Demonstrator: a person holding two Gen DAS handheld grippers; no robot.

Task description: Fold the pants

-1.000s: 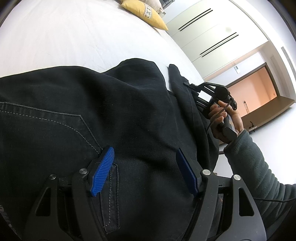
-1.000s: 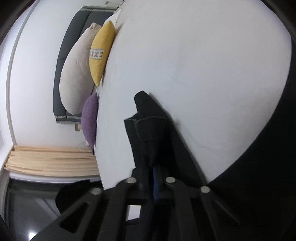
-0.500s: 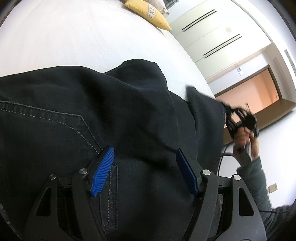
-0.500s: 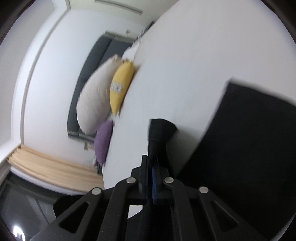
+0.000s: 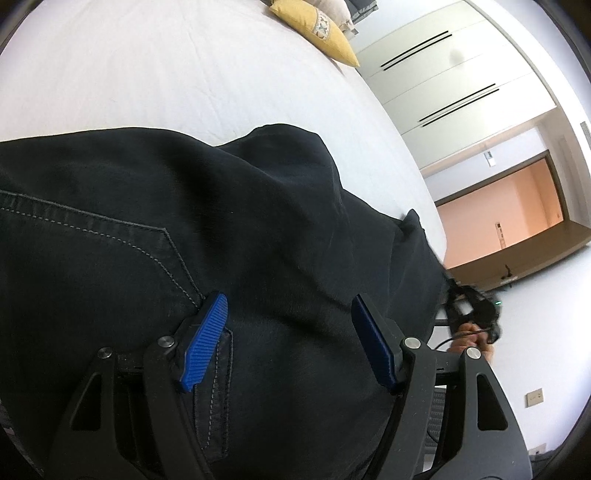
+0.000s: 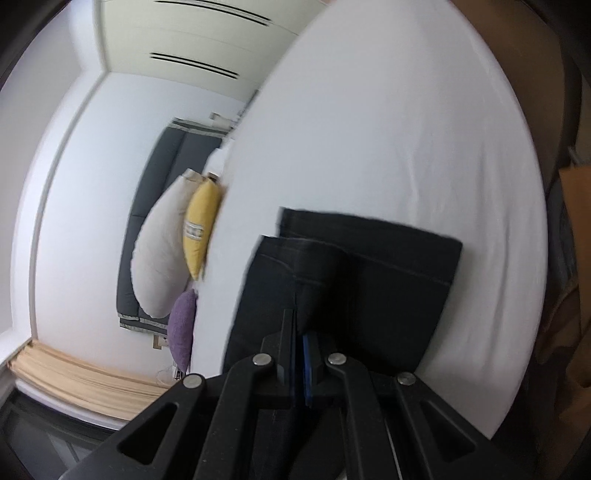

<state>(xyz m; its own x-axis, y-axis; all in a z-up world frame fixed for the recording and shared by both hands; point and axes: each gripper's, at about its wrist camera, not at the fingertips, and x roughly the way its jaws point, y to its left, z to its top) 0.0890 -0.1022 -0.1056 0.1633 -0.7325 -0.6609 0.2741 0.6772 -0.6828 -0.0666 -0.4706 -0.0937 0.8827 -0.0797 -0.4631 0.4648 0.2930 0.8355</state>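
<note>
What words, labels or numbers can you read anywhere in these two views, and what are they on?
No readable text anywhere.
Yellow pillow: a woven pattern band, not lettering; blurred in the right wrist view.
Black pants: only stitching, no label showing.
Wall plate and small panel: too small to read.

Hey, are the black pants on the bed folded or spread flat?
Partly folded: the black denim pants lie doubled on the white bed sheet, hemmed edges stacked.
</note>
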